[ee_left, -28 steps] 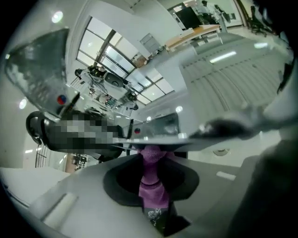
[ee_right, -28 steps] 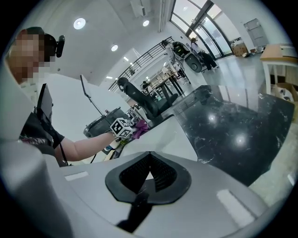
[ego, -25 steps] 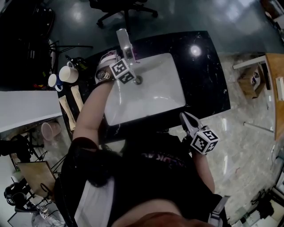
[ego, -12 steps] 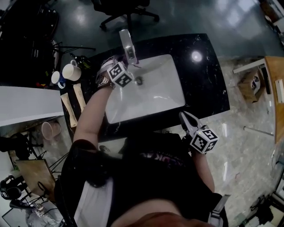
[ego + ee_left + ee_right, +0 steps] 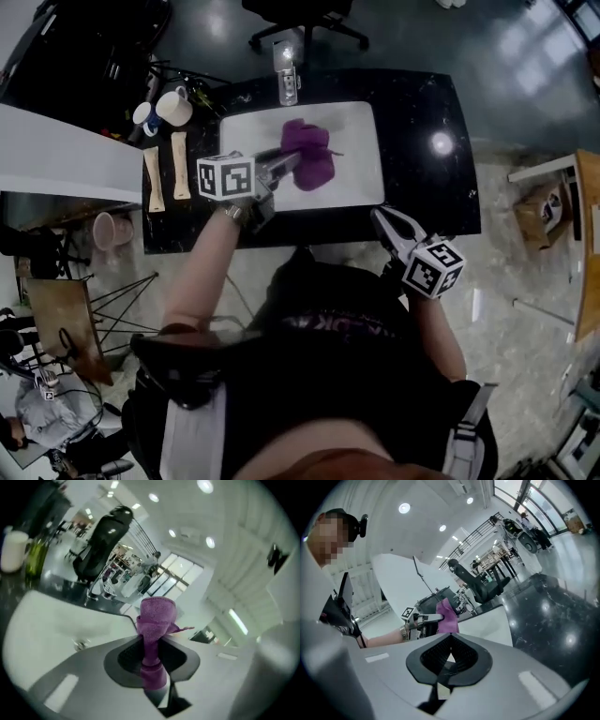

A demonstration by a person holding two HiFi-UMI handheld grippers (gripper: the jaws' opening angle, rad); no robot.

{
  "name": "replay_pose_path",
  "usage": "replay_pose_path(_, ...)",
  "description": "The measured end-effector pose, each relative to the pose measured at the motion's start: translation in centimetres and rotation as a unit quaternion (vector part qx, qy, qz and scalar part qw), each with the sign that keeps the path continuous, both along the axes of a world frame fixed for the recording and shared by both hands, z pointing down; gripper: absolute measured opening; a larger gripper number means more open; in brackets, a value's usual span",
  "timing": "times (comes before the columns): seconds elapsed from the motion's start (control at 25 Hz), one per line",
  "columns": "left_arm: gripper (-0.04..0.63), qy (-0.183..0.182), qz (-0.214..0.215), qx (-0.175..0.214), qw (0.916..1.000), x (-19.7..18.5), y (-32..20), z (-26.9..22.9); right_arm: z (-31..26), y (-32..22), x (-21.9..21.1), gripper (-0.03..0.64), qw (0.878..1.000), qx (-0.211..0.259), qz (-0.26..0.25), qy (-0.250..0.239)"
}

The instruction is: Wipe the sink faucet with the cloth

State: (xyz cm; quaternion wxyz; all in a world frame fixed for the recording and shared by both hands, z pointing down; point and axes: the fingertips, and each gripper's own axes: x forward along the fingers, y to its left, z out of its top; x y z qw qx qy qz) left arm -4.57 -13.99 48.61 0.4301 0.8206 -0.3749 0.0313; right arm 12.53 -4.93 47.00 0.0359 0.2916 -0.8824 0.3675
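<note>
While left claw point(image 5: 286, 162) pinches purple cloth point(image 5: 311, 161) above sink point(image 5: 361, 131), right claw point(image 5: 380, 217) closed, seemingly empty

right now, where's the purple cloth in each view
head view: cloth top centre, over the white sink, at the left hand-held gripper tip
left gripper view: dead centre, pinched between the jaws
right gripper view: left of centre, beyond the shut jaws
shared landmark: the white sink

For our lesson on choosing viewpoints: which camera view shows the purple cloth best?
The left gripper view: the purple cloth stands large at centre, pinched between the left gripper's jaws. The head view shows it whole but small, over the white sink. The right gripper view shows it small and far off.
</note>
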Motion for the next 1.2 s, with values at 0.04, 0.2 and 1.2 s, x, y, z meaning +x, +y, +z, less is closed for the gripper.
replay_pose_path(0.04,0.077,0.071,-0.017,-0.013,0.9973,1.2,1.2,-1.2,-0.7,0.4,-0.1,0.011,1.0,0.015,-0.015,0.001)
replay_pose_path(0.2,0.077,0.201,-0.067,-0.037,0.9766,4.6,5.5,-2.8,-3.9,2.0,-1.0,0.012,0.994,0.084,-0.064,0.02)
replay_pose_path(1.2,0.123,0.214,-0.074,-0.069,0.9715,6.6,15.8,-2.3,1.0,9.1,-8.8,0.104,0.949,0.152,-0.136,0.24)
